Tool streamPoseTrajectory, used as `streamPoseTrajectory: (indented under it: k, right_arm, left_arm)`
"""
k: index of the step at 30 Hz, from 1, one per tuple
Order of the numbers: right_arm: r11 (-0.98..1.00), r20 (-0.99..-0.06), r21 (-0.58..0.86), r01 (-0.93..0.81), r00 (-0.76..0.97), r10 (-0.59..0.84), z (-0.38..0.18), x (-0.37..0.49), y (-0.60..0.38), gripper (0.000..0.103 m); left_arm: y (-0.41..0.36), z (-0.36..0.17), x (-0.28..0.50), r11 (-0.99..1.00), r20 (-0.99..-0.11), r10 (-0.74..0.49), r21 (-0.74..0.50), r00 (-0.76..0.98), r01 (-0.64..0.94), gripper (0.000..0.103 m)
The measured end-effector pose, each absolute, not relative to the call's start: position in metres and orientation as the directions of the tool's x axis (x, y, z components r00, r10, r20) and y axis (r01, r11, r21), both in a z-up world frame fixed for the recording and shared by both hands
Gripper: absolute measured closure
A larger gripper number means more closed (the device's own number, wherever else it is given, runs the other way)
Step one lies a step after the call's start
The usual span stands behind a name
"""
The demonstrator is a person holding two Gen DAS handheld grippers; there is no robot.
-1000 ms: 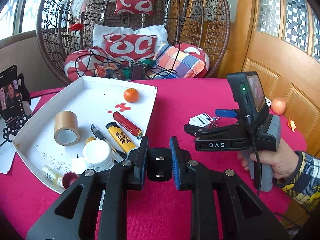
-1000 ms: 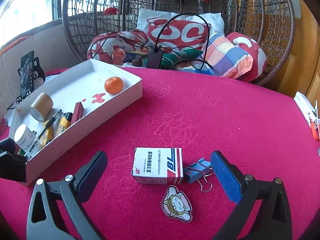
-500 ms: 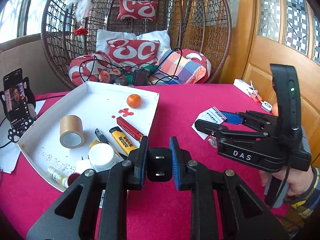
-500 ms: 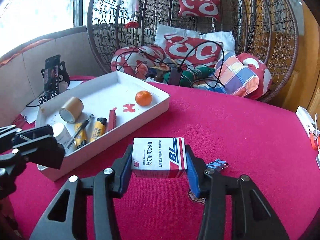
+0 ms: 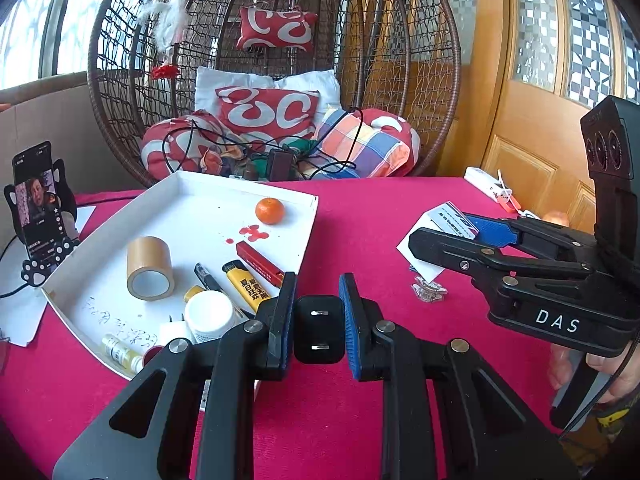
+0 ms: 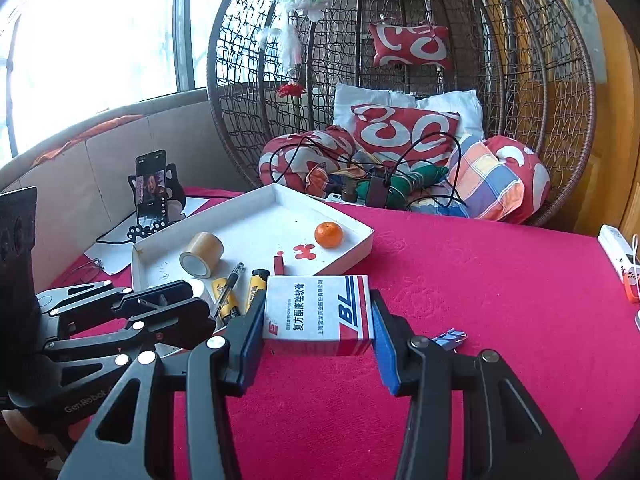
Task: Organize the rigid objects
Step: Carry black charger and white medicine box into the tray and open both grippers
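Daylight came from the window (image 6: 92, 36) at ten o'clock, blown out white; fisheye bending and dark vignetting marked the edges.

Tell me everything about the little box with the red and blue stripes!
The small white cardboard box has a red-and-blue stripe design, big blue "BL" letters and Chinese print. It looks closed and undented. It is held upright, lifted above the red tablecloth, with the right gripper squeezing its two ends.
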State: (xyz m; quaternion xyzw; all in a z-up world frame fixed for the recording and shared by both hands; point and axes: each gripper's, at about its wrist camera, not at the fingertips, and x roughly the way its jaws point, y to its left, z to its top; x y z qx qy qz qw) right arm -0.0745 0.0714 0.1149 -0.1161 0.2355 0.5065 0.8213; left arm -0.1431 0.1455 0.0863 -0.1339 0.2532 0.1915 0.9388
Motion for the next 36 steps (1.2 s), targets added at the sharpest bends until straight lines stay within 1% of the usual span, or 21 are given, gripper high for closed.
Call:
streamPoseTrajectory:
  k: [13,18,22,31,34,36]
  right_arm:
    - [0.431,-0.504,0.034,-0.902,0.357,0.786,0.122,-0.083,0.083,0.055]
    - [0.413,-0.498,0.032,-0.910,0.344,0.796,0.129,-0.084,0.095,0.055]
    - [0.407,-0.481,0.025,-0.913,0.346,0.806,0.137,-0.084,0.103,0.055]
    - [0.366,-0.477,0.020,-0.930,0.313,0.822,0.147,-0.087,0.135,0.055]
    - [0.359,-0.482,0.019,-0.933,0.306,0.821,0.146,-0.085,0.154,0.055]
    - [0.356,-0.489,0.024,-0.934,0.300,0.819,0.142,-0.082,0.168,0.055]
  left_arm:
    - [0.166,0.094,-0.156,0.874,-0.502,0.307,-0.188,0.809,-0.448,0.083]
    - [0.190,0.103,-0.160,0.851,-0.490,0.342,-0.200,0.802,-0.485,0.083]
    - [0.216,0.107,-0.162,0.822,-0.484,0.396,-0.192,0.780,-0.537,0.083]
    - [0.283,0.108,-0.153,0.756,-0.518,0.454,-0.208,0.725,-0.621,0.083]
    - [0.315,0.097,-0.145,0.711,-0.567,0.427,-0.270,0.704,-0.649,0.083]
    - [0.327,0.089,-0.140,0.686,-0.595,0.439,-0.262,0.673,-0.679,0.083]
